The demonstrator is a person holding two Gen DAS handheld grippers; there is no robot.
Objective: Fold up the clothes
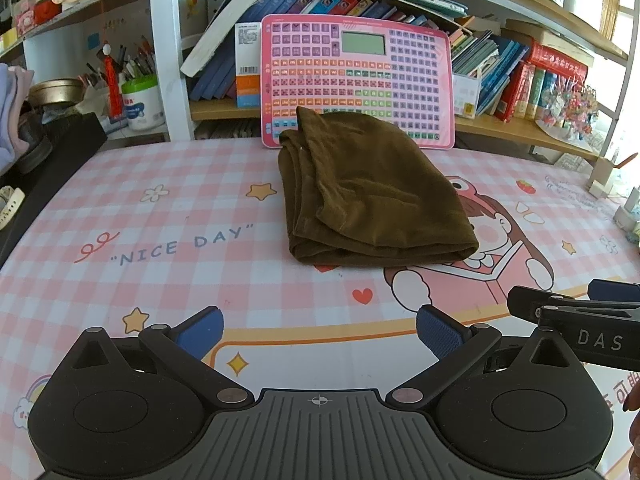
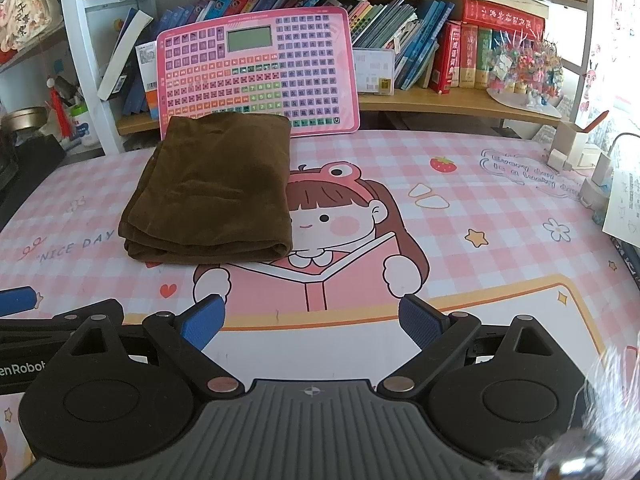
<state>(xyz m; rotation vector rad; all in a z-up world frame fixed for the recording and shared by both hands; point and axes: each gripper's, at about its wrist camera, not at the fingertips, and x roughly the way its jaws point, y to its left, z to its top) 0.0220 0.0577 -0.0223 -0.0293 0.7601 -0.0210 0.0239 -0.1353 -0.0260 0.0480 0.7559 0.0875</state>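
Both tongs, left (image 1: 320, 330) and right (image 2: 312, 320), gape empty at frame bottom; snagging the cloth (image 1: 372, 192) at centre could undo its folds

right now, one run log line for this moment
brown garment folded on pink mat | left tongs open, empty | right tongs open, empty

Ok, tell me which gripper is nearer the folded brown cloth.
Left, though only slightly. The left gripper faces the brown cloth almost straight ahead; the right gripper sits beside it, with the cloth ahead and off to its left. Neither touches it.
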